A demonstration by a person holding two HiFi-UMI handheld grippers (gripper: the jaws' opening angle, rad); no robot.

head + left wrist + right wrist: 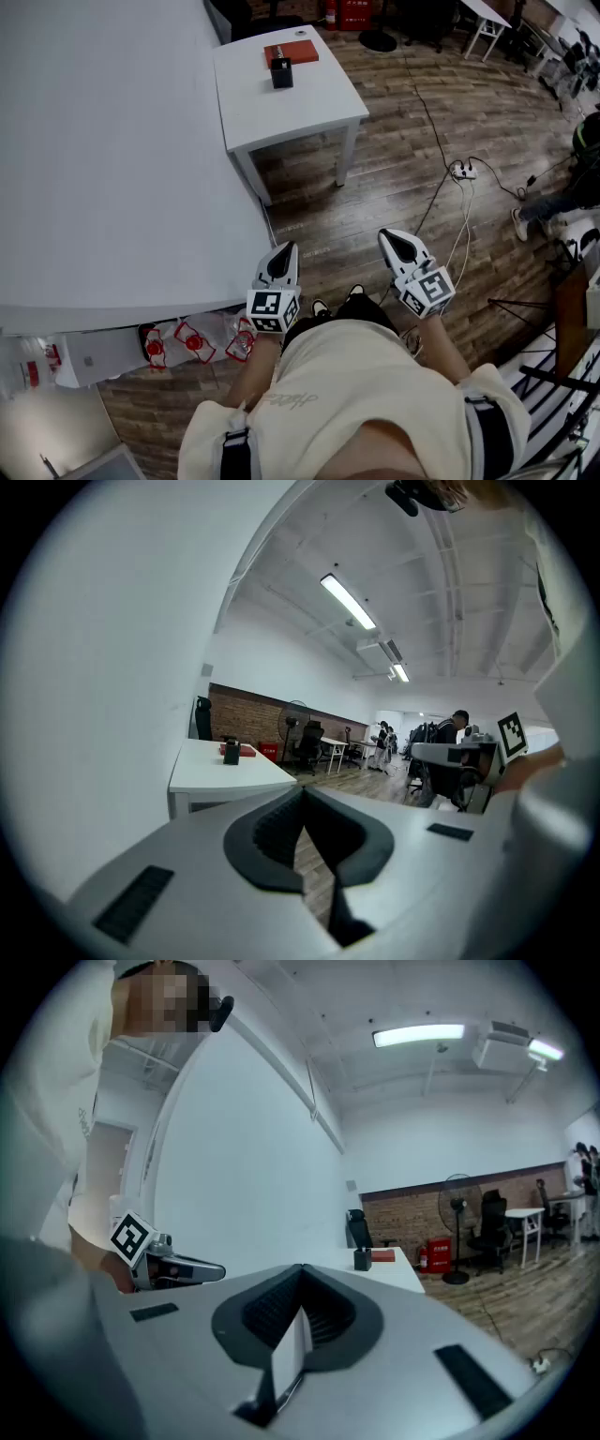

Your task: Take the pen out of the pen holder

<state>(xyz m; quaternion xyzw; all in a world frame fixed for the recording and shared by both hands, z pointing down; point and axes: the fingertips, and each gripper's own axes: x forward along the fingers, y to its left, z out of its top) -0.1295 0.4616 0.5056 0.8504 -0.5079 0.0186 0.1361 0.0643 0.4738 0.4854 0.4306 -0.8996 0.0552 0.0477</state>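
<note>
The black pen holder point(281, 72) stands on a small white table point(319, 108) far ahead, next to a red book point(292, 51). Any pen in it is too small to make out. My left gripper point(284, 249) and right gripper point(386, 236) are held close to the person's body, well short of that table, both pointing forward. Each is shut with nothing between its jaws. The left gripper view shows the pen holder point(232, 752) far beyond the left gripper point(303, 789). In the right gripper view the holder point(362, 1260) is just as distant past the right gripper point(302, 1267).
A large white table point(112, 141) fills the left side. Wooden floor lies between me and the small table. A power strip with cables point(464, 171) lies on the floor to the right. Red and white packets point(192, 342) sit under the big table's edge. Office chairs and people point(459, 726) are far off.
</note>
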